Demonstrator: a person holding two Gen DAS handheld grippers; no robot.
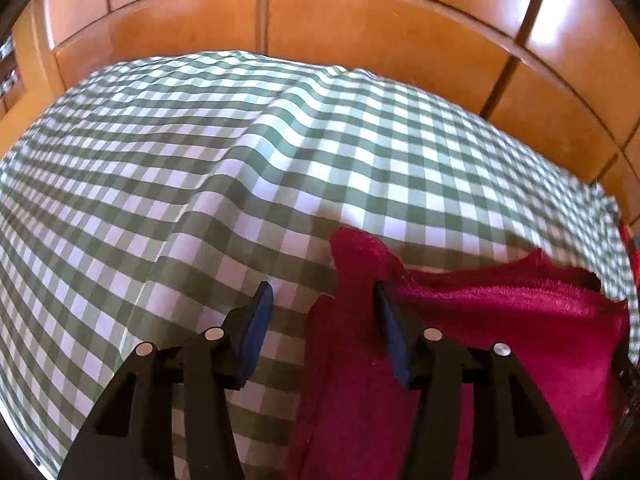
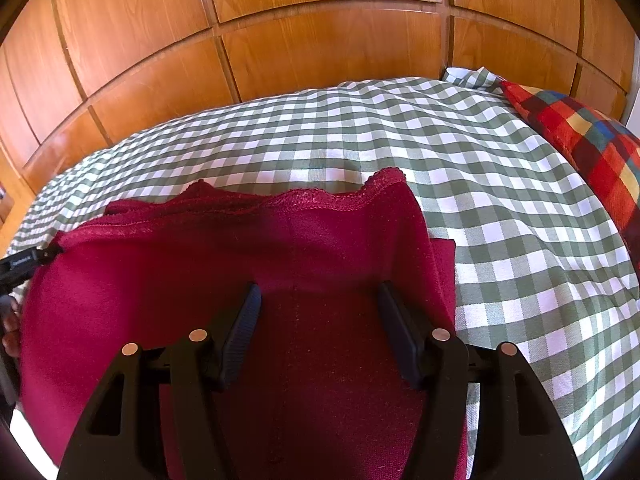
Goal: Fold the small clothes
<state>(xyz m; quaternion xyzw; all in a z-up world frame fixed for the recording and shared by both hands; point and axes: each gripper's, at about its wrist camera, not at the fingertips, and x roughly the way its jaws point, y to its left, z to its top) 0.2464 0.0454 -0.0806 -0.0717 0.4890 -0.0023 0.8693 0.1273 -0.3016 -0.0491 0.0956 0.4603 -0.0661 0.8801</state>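
Both claws hang over the red garment (image 2: 248, 264) with their jaws partly apart. The left claw (image 1: 324, 300) has the garment's left edge between its jaws, one finger over the checked bedcover (image 1: 200, 160) and the other over red cloth, with no pad pressing on the fabric, so it holds nothing. The right claw (image 2: 316, 300) sits above the middle of the garment, jaws about half wide, with only flat cloth below them and nothing gripped.

The garment lies spread on the bedcover, its scalloped hem (image 2: 340, 200) at the far side from the claws, toward the wooden panels (image 2: 320, 48). Under the hem a second layer of red shows, so it may already be doubled once, though I cannot tell for sure. A plaid cushion (image 2: 580, 140) sits well to the right of the garment.

I judge the folding to be early or midway: the cloth is laid out and fairly smooth, but still wide, and at least one further fold from the left edge seems to remain.
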